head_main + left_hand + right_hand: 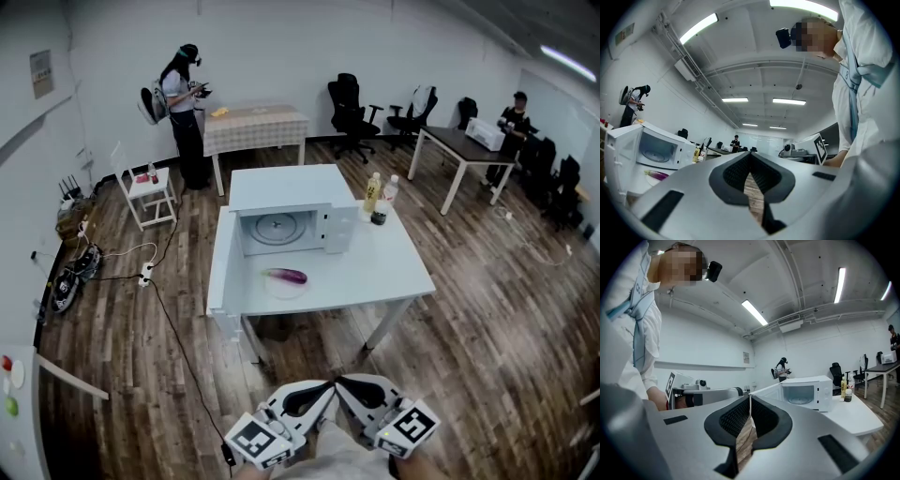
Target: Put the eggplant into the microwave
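A purple eggplant (286, 276) lies on a white plate (281, 287) on the white table (375, 272), in front of the white microwave (281, 225). The microwave's door (219, 262) stands wide open to the left and the glass turntable inside is bare. Both grippers are low at the bottom edge of the head view, well short of the table, with their tips close together. My left gripper (326, 386) (750, 154) is shut and holds nothing; its view shows the eggplant (657, 175) and the microwave (656, 150) far to the left. My right gripper (341, 381) (750, 397) is shut and holds nothing, with the microwave (806, 392) far ahead.
Two bottles (377, 197) stand on the table right of the microwave. Cables and a power strip (145, 274) lie on the wooden floor at the left. A person (183, 103) stands by a clothed table (253, 127) at the back; a desk (464, 150) and office chairs (352, 112) are at the right.
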Tool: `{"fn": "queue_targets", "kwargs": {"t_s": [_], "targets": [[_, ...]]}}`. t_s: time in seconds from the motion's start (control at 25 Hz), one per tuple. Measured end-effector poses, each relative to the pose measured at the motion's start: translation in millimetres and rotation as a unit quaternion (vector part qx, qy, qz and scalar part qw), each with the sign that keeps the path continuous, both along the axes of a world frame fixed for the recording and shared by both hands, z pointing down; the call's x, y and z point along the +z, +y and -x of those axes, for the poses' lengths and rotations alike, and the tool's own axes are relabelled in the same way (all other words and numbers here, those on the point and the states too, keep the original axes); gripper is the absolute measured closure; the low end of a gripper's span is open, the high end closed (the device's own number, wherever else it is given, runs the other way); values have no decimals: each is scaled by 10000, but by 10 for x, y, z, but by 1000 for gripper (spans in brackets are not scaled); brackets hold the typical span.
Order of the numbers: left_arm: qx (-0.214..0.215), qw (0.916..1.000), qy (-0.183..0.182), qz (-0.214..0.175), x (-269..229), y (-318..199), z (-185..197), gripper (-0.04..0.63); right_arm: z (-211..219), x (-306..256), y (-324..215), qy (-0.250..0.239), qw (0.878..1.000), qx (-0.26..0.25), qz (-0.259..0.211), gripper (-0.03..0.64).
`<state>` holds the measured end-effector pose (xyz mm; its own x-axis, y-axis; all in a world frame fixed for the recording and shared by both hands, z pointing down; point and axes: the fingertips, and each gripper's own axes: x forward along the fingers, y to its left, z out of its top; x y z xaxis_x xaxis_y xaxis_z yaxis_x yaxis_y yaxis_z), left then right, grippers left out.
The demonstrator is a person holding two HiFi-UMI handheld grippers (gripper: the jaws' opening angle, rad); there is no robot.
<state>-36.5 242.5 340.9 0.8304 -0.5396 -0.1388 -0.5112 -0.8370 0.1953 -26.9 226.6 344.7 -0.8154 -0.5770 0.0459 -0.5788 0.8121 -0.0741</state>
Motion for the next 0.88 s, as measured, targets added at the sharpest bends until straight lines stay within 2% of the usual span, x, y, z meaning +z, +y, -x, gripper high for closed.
{"fn": "queue_targets", "kwargs": {"t_s": [0.16,0.36,0.6,0.88], "targets": [[-60,9999,120,-5,-132,-419,-66,593,-38,-50,-410,11,9998,-175,-88,581],[-92,9999,21,70,-137,-951,-117,593,-115,-4,-947,-242,9995,-174,116,581],[-145,9997,-12,189,-185,-1556,-158,592,-139,-63,-1547,-231,9987,-429,164,581],[-216,9997,15,116,-253,-2177,-248,592,-212,-92,-2168,-258,9974,-650,196,581]]}}
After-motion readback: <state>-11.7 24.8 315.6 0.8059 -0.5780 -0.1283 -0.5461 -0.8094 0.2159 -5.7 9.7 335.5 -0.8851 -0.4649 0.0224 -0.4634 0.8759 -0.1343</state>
